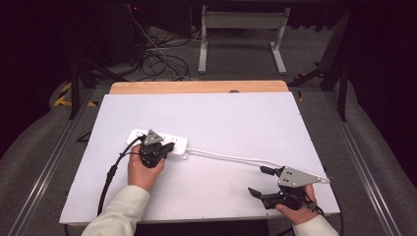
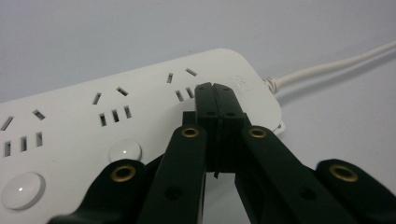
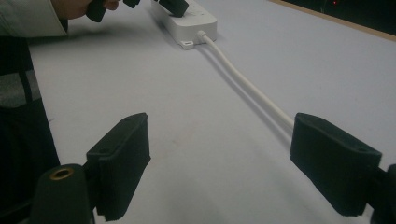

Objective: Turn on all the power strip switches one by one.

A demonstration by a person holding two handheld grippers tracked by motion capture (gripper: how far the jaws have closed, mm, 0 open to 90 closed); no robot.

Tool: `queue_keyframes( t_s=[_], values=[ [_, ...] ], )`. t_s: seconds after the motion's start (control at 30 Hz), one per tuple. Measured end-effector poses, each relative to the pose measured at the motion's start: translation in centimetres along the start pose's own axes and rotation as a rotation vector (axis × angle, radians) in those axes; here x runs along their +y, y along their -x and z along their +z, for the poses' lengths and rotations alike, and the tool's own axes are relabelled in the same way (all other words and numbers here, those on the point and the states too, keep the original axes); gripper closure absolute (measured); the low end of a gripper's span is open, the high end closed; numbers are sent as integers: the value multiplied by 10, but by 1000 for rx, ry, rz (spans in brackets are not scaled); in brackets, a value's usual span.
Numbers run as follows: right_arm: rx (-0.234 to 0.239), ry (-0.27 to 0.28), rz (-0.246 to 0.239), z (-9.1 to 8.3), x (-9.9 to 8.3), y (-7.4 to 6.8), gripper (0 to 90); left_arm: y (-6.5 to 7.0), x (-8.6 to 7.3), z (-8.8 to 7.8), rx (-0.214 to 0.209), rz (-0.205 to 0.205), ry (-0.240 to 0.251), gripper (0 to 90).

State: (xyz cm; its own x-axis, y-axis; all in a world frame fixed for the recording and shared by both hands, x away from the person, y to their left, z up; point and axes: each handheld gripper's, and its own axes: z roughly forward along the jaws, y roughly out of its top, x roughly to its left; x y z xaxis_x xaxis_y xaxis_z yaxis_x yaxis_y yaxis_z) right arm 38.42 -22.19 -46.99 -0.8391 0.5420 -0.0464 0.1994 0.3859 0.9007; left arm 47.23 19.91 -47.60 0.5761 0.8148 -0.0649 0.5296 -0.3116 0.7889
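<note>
While left gripper (image 2: 215, 88), jaws pressed together, is resting tips on power strip (image 2: 84, 126), right gripper (image 1: 260, 181) is hovering wide open beside white cable (image 1: 231, 157).

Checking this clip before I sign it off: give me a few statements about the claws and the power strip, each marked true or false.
1. The left claw is shut, its tips over the power strip. True.
2. The right claw grips the white cable. False: it is open, with bare table between the jaws.
3. A plug sits in one of the strip's sockets. False: the sockets in view are empty.
4. The cable runs from the strip toward the right claw. True.
</note>
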Motion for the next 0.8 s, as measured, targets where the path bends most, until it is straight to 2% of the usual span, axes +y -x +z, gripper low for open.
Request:
queue_keyframes(
  t_s=[0.07, 0.1, 0.23, 0.37, 0.43, 0.5, 0.57, 0.7, 0.8],
  values=[
    [-1, 0, 4, 0, 0, 0, 201, 0, -1, -1, 1, 23, 12, 900],
    [-1, 0, 5, 0, 0, 0, 200, -1, -1, -2, -12, 13, 28, 900],
    [-2, -3, 9, 1, 0, 1, 199, 2, 4, -6, -4, 5, 32, 900],
    [-3, -3, 8, 1, -1, 2, 199, 7, 11, -17, -20, 13, 66, 899],
    [-1, -3, 9, 1, -1, 2, 199, 11, 15, -26, -15, 38, 87, 898],
    [-1, -3, 9, 1, -1, 2, 199, 13, 16, -28, -24, 30, 94, 897],
    [-2, -3, 7, 1, -1, 2, 199, 14, 17, -33, -22, 28, 112, 776],
    [-5, -6, 7, 0, -1, 2, 199, 14, 18, -41, -39, 10, 122, 758],
    [-5, -4, 8, 0, -1, 2, 199, 15, 19, -50, -59, 11, 138, 725]
  ],
)
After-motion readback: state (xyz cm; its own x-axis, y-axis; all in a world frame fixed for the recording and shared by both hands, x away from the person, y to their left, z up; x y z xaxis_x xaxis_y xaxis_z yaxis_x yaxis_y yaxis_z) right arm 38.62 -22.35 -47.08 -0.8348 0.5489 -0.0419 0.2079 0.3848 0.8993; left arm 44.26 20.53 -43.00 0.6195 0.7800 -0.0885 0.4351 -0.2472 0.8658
